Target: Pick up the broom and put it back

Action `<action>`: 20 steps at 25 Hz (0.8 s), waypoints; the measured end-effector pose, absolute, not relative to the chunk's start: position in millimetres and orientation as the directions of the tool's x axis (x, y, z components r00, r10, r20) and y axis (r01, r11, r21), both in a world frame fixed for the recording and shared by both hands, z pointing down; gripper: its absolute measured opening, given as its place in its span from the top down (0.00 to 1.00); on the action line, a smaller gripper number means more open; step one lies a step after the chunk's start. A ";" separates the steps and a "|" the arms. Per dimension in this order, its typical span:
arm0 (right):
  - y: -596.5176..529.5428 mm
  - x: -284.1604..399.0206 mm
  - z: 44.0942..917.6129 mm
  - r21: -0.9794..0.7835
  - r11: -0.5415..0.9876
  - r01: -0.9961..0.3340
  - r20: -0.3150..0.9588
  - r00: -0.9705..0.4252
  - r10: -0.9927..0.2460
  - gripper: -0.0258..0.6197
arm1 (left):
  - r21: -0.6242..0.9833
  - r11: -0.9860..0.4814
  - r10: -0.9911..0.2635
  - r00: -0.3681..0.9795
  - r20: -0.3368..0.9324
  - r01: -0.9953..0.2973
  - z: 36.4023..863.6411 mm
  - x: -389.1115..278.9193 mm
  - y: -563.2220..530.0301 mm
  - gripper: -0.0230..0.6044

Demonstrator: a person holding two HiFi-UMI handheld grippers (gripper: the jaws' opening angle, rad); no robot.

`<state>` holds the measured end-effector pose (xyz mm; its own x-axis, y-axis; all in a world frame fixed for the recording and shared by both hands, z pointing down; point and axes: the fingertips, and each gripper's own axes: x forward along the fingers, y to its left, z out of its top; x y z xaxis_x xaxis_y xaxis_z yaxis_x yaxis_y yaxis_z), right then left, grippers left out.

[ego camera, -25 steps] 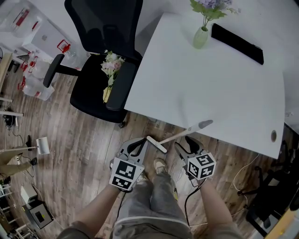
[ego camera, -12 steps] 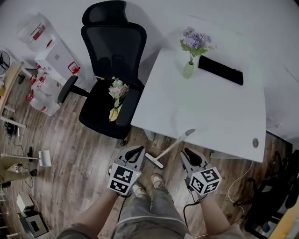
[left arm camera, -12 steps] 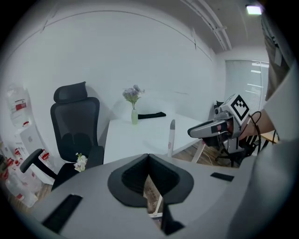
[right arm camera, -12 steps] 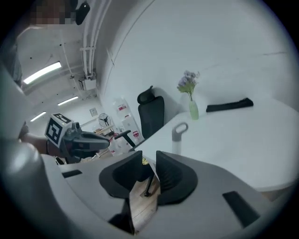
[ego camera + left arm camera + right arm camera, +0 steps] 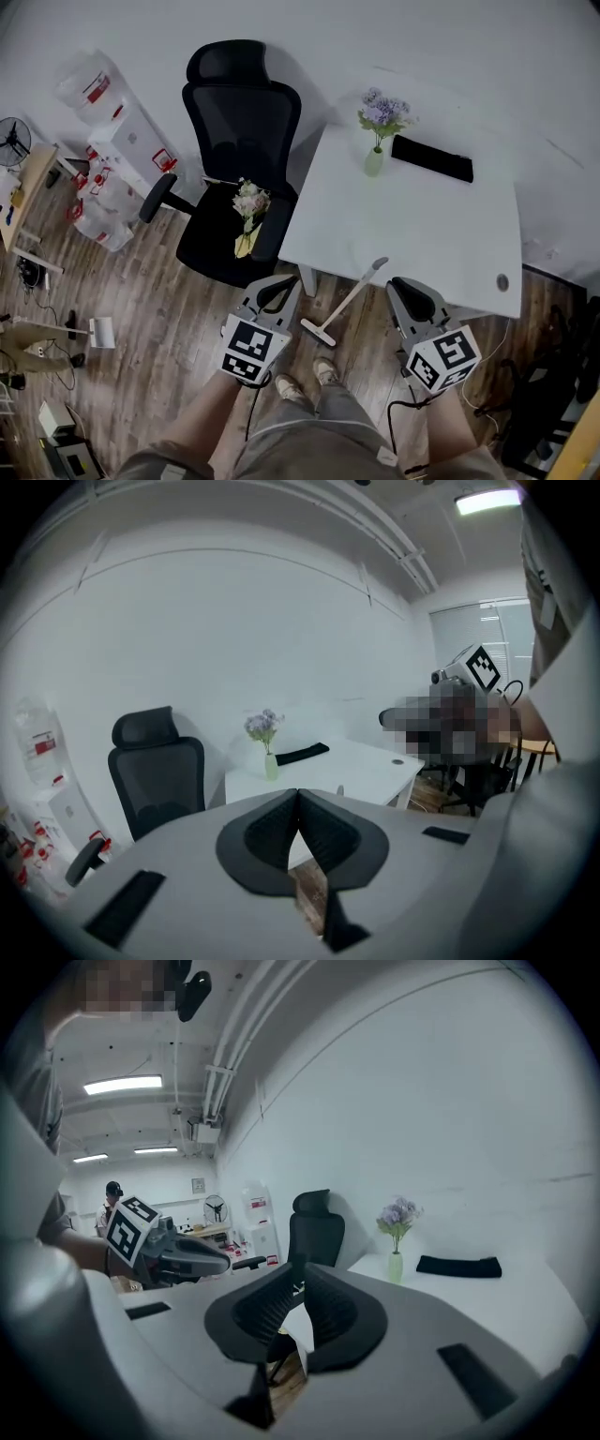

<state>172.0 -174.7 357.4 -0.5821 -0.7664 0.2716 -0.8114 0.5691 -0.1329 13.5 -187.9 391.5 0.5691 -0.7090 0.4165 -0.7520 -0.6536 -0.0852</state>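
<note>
Wooden floor (image 5: 169, 309) beside a white table (image 5: 422, 234), with the broom (image 5: 343, 302) propped at the table's near edge.
Its head sat on the floor and its handle slanted up to the tabletop, between the two grippers and touched by neither. The left gripper (image 5: 279, 286) had its jaws pressed together on nothing; the right gripper (image 5: 405, 287) had just been closing, its jaws almost together and empty. Farther off stood a vase of flowers (image 5: 374, 161) on the table and a black office chair (image 5: 239, 141) with a bouquet (image 5: 248, 211) on its seat.

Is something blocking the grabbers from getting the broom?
No, nothing visible does. The broom leans on the table edge, its head on the floor between the left gripper and the right gripper, whose jaws have just been closing on nothing.
</note>
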 end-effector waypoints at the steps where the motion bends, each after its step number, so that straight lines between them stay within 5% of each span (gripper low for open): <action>1: -171.2 170.5 345.8 -0.120 0.576 -0.809 0.261 -0.585 -0.768 0.87 | -0.102 -0.655 -0.715 0.571 0.402 -0.749 380.4 13.8 -187.1 0.94; 11: -124.8 138.5 267.4 -0.023 0.638 -0.770 0.216 -0.627 -0.748 0.89 | -0.172 -0.664 -0.741 0.609 0.283 -0.727 296.4 2.0 -159.1 0.94; 20: -85.5 120.7 250.5 -0.136 0.638 -0.758 0.166 -0.652 -0.740 0.91 | -0.147 -0.653 -0.751 0.612 0.246 -0.743 275.9 -9.6 -128.7 0.94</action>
